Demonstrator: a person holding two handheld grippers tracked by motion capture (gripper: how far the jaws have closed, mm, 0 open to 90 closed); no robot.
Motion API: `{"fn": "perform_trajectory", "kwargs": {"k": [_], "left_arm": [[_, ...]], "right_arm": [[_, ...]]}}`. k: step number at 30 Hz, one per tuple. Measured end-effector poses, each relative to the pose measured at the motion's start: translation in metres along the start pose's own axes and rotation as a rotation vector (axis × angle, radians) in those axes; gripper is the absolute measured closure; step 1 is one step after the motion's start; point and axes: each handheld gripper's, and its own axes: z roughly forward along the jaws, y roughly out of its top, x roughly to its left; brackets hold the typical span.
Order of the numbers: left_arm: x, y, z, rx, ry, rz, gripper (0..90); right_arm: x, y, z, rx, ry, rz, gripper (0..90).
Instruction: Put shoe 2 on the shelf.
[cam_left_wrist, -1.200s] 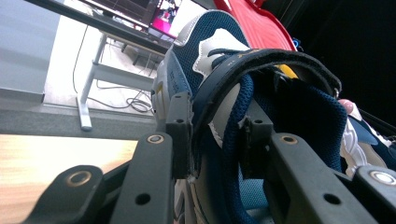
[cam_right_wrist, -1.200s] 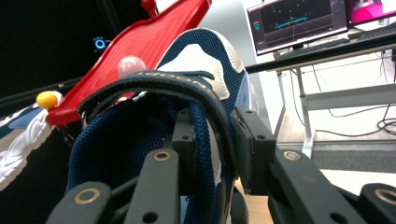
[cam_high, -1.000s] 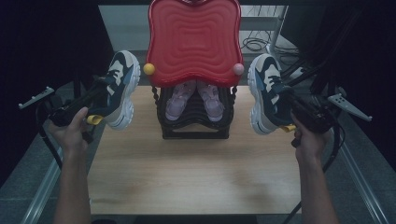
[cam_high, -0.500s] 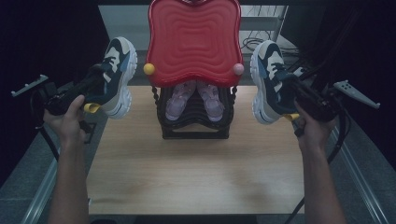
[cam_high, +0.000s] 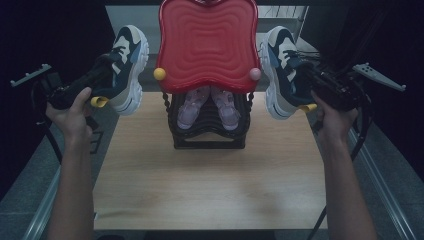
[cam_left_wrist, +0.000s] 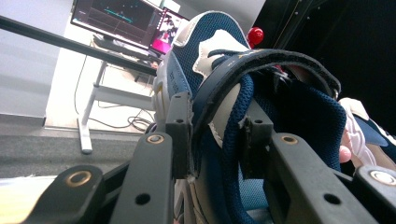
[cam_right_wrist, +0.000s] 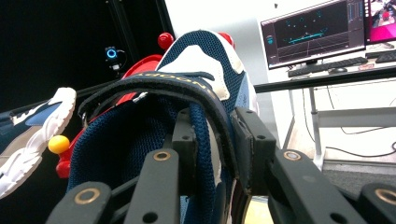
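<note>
Up in the air on either side of the rack hang two navy-and-white sneakers, one in each gripper. Left shoe (cam_high: 127, 67) sits just left of the red top (cam_high: 207, 45), sole turned outward to the left and toe pointing away from the person. Its collar is pinched by the left gripper (cam_high: 102, 75): in the left gripper view the two black jaws close on the side wall and padded rim of the shoe (cam_left_wrist: 224, 107), one pad outside, one inside the opening. Right shoe (cam_high: 282, 70) mirrors it just right of the red top, sole facing inward toward the rack. Right gripper (cam_high: 312, 80) clamps its collar the same way; the right gripper view shows the jaws gripping the edge of the shoe (cam_right_wrist: 196, 102) below a dark strap with lettering.

Both shoes are clear of the table (cam_high: 210, 190) and apart from the rack. Each gripper is held in a hand, left hand (cam_high: 72, 112) and right hand (cam_high: 335, 117), with forearms coming up from the bottom edge.

Between the shoes stands the black rack (cam_high: 207, 125) at the far middle of the table, with a pair of pink shoes (cam_high: 207, 105) on a shelf under the wavy red top. A yellow knob (cam_high: 159, 74) and a pink knob (cam_high: 255, 74) sit at the top's front corners. Monitors (cam_right_wrist: 317, 32) on a desk show behind, in both gripper views.
</note>
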Motion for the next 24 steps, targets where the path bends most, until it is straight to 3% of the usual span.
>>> {"fn": "perform_trajectory", "kwargs": {"k": [9,24], "left_arm": [[-0.008,0.011,0.013,0.005,-0.005,0.012,70.7],[-0.022,0.024,0.031,0.005,-0.018,0.016,70.7]], "right_arm": [[0.01,0.01,0.013,0.009,0.024,-0.009,71.6],[0.016,0.032,0.03,0.024,0.024,-0.021,71.6]]}}
